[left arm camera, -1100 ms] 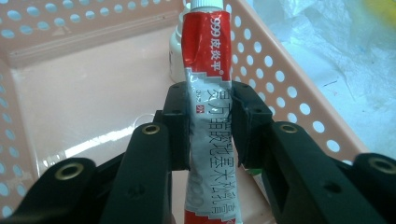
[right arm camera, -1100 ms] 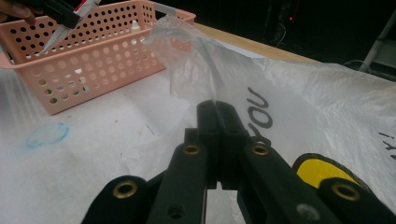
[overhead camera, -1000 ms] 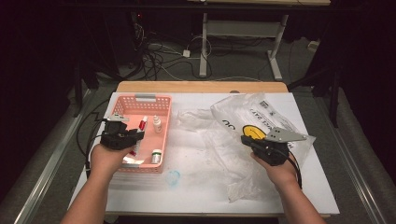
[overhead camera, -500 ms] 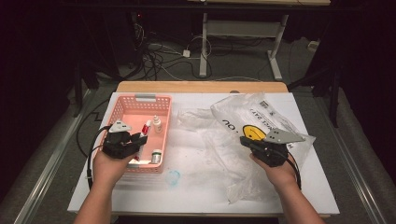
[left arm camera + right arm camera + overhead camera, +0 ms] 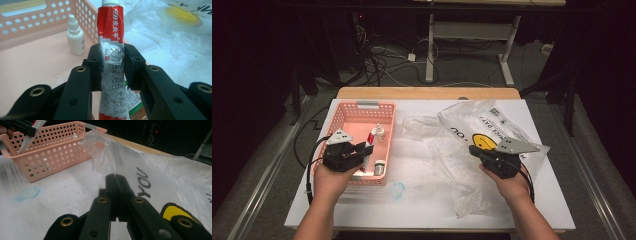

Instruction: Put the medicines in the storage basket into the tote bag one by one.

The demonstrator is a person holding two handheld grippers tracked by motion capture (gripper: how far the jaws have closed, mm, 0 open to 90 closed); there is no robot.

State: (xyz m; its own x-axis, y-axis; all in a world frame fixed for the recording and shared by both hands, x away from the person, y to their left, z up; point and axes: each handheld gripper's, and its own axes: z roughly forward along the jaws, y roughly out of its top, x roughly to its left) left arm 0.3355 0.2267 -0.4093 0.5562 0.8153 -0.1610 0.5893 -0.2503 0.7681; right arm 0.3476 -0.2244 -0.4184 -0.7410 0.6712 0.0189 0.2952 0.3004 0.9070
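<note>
While the left gripper (image 5: 112,67) clamped a red-and-white ointment tube (image 5: 111,50) above the pink basket (image 5: 357,115) near the desk's left edge, the right gripper (image 5: 116,180) pinched clear plastic bag film (image 5: 105,155), jaws fully closed.

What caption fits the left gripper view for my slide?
Left tool clamps a red-and-white ointment tube above the pink basket, a small white dropper bottle standing inside.

A white dropper bottle (image 5: 75,38) stands upright in the pink perforated basket (image 5: 343,116) near a small capped jar (image 5: 379,167), while a faint blue ring (image 5: 397,190) marks the white bench (image 5: 422,207) just beside the basket's near wall.
</note>
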